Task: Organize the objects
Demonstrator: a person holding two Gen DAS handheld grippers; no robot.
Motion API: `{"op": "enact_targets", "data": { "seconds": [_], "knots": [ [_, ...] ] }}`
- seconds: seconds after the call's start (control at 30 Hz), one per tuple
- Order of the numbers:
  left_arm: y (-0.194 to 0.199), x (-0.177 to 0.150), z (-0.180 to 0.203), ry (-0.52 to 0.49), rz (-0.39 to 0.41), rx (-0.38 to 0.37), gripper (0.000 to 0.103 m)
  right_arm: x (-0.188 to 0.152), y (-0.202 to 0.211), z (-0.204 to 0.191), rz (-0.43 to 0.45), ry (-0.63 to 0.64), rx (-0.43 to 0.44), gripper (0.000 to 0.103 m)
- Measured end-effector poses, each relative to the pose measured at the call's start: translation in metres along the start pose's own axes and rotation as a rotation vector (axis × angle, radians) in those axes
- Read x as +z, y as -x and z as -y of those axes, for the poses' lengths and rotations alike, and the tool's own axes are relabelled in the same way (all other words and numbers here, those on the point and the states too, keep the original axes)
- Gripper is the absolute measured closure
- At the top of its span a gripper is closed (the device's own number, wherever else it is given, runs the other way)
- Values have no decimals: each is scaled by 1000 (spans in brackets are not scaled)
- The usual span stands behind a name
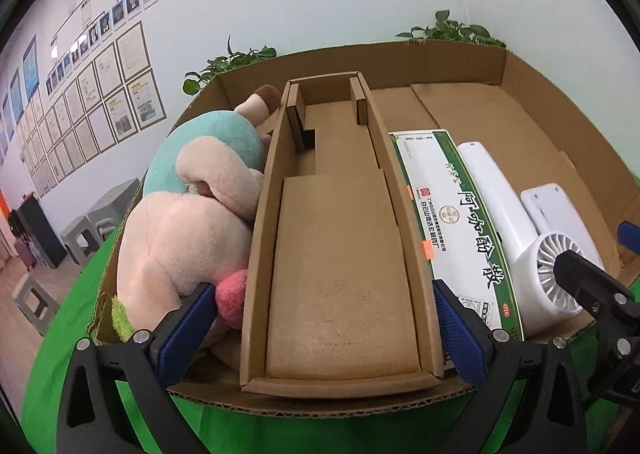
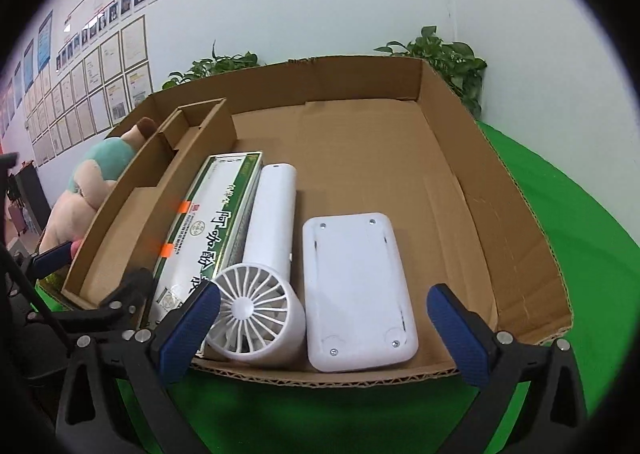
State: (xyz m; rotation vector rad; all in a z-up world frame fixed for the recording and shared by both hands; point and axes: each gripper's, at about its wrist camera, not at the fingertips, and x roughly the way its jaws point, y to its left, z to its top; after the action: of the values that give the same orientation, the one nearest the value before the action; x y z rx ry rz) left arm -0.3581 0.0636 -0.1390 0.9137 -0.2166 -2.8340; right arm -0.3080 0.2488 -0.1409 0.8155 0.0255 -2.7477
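Left claw (image 1: 326, 330) released astride narrow cardboard tray (image 1: 340, 274), right claw (image 2: 326, 330) released, holding nothing, over white fan (image 2: 260, 286)

Plush toy (image 2: 86, 181) half behind cardboard insert (image 2: 132, 205)

Framed papers (image 1: 120, 93), potted plants (image 2: 444, 57), grey stools (image 1: 36, 302)

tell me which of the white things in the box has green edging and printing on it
The long carton lying between the inner cardboard tray and the handheld fan. The fan and the flat rounded case are plain white.
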Motion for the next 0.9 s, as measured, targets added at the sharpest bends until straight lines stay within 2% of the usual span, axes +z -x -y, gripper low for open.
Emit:
{"op": "enact_targets", "data": {
  "seconds": [0.17, 0.9],
  "knots": [
    [-4, 0, -3, 21, -1, -24, 0, -2, -1, -4, -16, 17, -18, 0],
    [-6, 0, -1, 25, 1, -31, 0, -3, 0, -3, -17, 18, -17, 0]
  ]
}}
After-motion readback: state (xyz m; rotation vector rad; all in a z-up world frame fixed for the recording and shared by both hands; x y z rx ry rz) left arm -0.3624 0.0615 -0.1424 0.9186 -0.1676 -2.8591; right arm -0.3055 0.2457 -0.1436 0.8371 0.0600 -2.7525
